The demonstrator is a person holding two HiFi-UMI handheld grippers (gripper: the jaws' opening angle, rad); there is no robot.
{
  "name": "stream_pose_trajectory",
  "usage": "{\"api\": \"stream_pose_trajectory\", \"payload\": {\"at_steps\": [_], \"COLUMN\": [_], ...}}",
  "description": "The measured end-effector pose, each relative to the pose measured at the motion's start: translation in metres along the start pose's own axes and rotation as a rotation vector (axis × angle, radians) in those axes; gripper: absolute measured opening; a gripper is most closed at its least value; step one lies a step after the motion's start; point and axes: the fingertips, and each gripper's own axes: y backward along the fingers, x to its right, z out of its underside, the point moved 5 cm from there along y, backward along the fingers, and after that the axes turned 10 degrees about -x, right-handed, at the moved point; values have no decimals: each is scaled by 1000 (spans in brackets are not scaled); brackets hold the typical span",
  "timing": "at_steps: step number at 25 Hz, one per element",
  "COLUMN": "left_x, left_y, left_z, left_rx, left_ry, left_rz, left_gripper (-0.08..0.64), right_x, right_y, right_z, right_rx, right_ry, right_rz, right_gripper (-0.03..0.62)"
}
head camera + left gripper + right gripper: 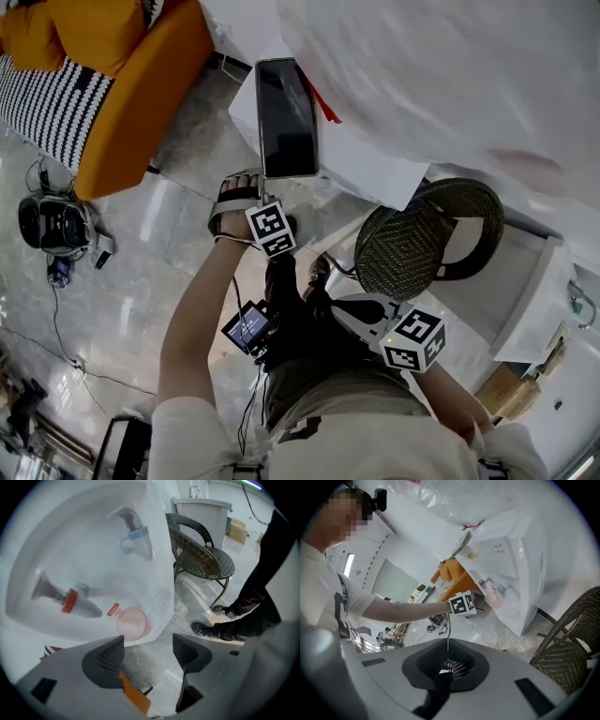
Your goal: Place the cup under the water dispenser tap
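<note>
Left gripper view: pink cup [133, 623] faint against white dispenser [89, 541].

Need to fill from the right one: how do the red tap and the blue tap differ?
The red tap has a red collar and a grey spout; the blue tap is pale blue there. The cup stands in line with the red tap's spout, while nothing stands under the blue tap. Both have grey levers and stick out of the same white dispenser.
</note>
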Motion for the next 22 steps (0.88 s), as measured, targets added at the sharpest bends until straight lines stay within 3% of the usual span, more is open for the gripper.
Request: {"api": "stream_pose_trajectory", "payload": {"at_steps": [5,10,16,19,22], "left_x": [-11,-9,-15,-18,-16], "left_y": [41,89,146,170,198], "left_z": [14,31,56,50,36], "left_rx": [37,39,79,129,189], "left_ry": [203,288,461,579,616], "left_rz": [89,140,123,141,132], "left_gripper": [367,367,367,367,367], "right_x": [-10,-23,-52,-61,-67], "right_y": [10,24,27,31,44], "right_z": [-19,-36,-43,-42,-39], "right_rx": [40,87,124,158,192], "right_ry": [51,99,155,174,195], "right_rz": [-16,-28,-93,-118,-124], "right_gripper": [28,28,28,28,28]}}
